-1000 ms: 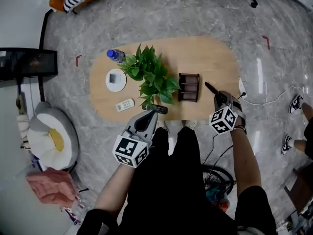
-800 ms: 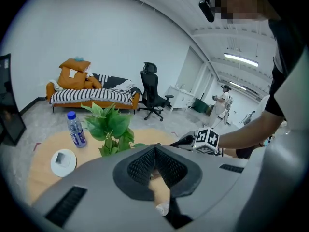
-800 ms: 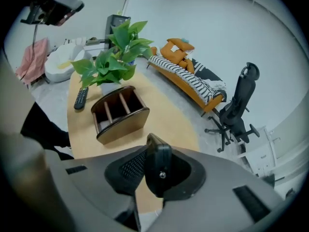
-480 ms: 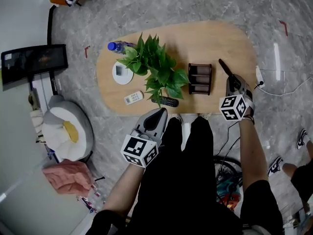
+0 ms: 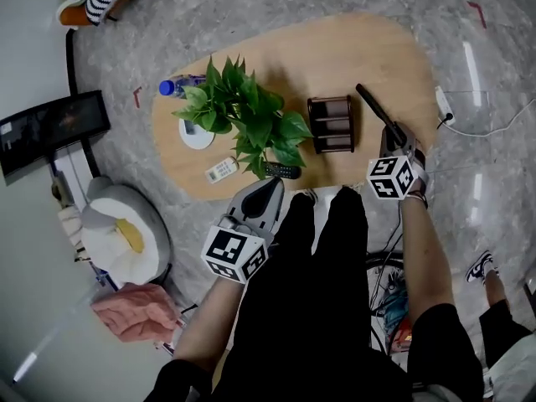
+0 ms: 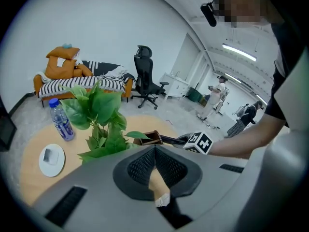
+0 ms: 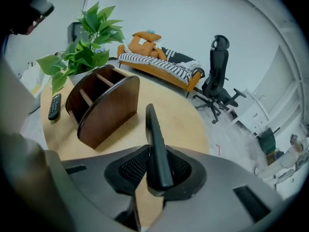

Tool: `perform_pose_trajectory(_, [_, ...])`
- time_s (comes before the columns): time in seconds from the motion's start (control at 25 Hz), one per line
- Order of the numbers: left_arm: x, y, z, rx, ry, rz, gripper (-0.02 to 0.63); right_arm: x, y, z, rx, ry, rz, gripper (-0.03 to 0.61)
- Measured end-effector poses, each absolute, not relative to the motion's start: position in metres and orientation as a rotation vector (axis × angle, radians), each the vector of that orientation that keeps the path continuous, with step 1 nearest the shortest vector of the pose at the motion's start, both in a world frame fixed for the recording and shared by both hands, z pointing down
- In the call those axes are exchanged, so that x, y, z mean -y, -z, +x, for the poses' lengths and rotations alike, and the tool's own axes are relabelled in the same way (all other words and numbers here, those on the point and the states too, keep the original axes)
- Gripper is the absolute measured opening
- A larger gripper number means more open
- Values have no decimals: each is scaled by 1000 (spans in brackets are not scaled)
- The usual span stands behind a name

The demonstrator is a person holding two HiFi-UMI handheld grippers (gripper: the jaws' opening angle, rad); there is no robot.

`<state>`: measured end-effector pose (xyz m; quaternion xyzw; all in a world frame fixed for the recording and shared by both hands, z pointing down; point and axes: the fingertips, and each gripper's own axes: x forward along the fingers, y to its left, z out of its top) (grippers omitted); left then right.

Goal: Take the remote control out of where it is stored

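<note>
Black remote [image 5: 373, 105] clamped in right tool [image 5: 392, 136] — pitched down above table [image 5: 368, 57], left tool [image 5: 268, 187] clenched empty, angled down.

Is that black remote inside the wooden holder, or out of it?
Out. The right claw is shut on the black remote, which sticks up clear of the wooden holder beside it.
</note>
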<state>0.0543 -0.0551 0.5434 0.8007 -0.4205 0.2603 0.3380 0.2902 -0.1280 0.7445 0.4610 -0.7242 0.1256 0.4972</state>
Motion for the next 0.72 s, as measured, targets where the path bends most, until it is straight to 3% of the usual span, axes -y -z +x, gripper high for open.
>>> perform_pose_trajectory(0.72, [56,-568,38,1097,-743,2039,8,112,-805,308,1683,-457,1089,94])
